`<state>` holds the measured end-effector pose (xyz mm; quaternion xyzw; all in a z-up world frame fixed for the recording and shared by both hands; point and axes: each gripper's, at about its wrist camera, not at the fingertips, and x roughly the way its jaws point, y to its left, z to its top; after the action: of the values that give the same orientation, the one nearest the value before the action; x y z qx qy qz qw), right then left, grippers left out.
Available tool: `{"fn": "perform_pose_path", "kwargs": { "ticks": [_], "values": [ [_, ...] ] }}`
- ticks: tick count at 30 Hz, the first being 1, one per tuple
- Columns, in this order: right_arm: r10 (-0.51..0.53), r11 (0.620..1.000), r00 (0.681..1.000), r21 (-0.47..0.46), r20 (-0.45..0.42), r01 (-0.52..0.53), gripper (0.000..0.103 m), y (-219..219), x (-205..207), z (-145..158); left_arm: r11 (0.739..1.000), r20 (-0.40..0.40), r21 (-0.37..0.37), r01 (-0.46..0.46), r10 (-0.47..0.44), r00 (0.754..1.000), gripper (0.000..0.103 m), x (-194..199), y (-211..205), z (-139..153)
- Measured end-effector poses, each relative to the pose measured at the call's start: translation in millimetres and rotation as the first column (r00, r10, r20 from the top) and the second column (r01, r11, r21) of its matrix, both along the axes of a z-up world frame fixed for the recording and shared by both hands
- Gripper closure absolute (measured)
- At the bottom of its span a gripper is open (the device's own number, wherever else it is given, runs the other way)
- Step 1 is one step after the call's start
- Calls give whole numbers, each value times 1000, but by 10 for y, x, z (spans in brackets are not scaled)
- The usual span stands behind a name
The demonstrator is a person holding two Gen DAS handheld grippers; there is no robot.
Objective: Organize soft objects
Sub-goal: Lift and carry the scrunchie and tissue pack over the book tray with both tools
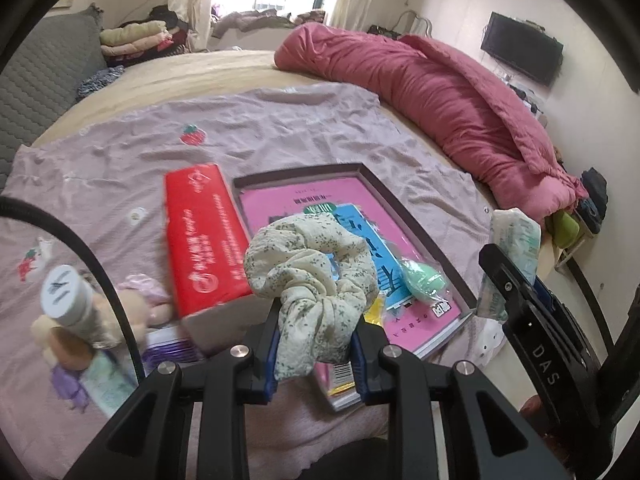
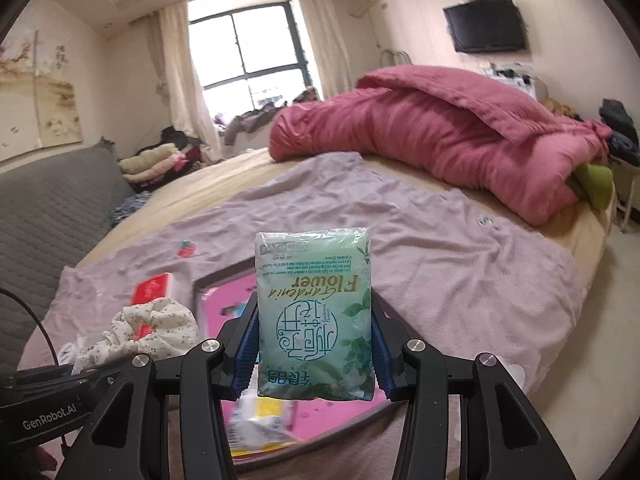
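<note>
Two grippers each carry one soft item above the bed. Left gripper (image 1: pixel 316 344): its blue-padded fingers (image 1: pixel 269 360) pinch the gathered knot of a cream floral scrunchie (image 1: pixel 310 268), whose loop stands up and forward of the tips. Right gripper (image 2: pixel 316 344): its fingers (image 2: pixel 246 344) press on the two long edges of a green tissue pack (image 2: pixel 316 320), held upright with its print upside down to the camera. In the left wrist view the right gripper (image 1: pixel 516 280) and its pack appear at the right edge, just beside the tray.

Below and ahead of both loads lies a shallow dark-rimmed tray (image 1: pixel 384 192) with a pink floor, resting on a mauve strawberry-print sheet (image 1: pixel 280 128) spread over the bed. A blue packet (image 1: pixel 372 248) and a mint-green sponge (image 1: pixel 422 278) already lie in the tray. A red carton (image 1: pixel 204 240) lies touching the tray's left rim; a small plush doll (image 1: pixel 68 344) and a white-capped bottle (image 1: pixel 66 296) sit farther left. A rolled pink duvet (image 1: pixel 460 92) lies well apart at the far side.

Step judged in hand: transport of both items toward the tray. The next move likely calls for lowering each load over a bare part of the pink floor, then spreading the fingers; the scrunchie may cling to the pads.
</note>
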<state>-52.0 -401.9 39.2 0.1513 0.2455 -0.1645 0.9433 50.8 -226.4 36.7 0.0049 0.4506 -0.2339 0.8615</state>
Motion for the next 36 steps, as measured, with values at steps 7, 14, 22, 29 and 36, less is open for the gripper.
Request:
{"fn": "perform_pose_path", "kwargs": {
  "ticks": [7,14,22,29,36],
  "values": [
    [-35,999,998,28,-44,37,54,-242,45,-197,998,-57,49,33,-30,998,74,88,-288,-305],
    [-13,999,995,30,-102,16,54,-253,125,-359,997,-107,71,35,-27,994,74,155,-379,-543],
    [1,999,989,43,-147,6,54,-259,188,-524,996,-145,65,53,-43,989,74,139,-402,-709],
    [8,998,986,71,-169,4,54,-301,245,-657,996,-153,60,62,-53,987,74,115,-401,-770],
    [54,997,980,58,-194,-43,54,-203,366,-798,997,-161,44,60,-52,986,74,112,-352,-792]
  ]
}}
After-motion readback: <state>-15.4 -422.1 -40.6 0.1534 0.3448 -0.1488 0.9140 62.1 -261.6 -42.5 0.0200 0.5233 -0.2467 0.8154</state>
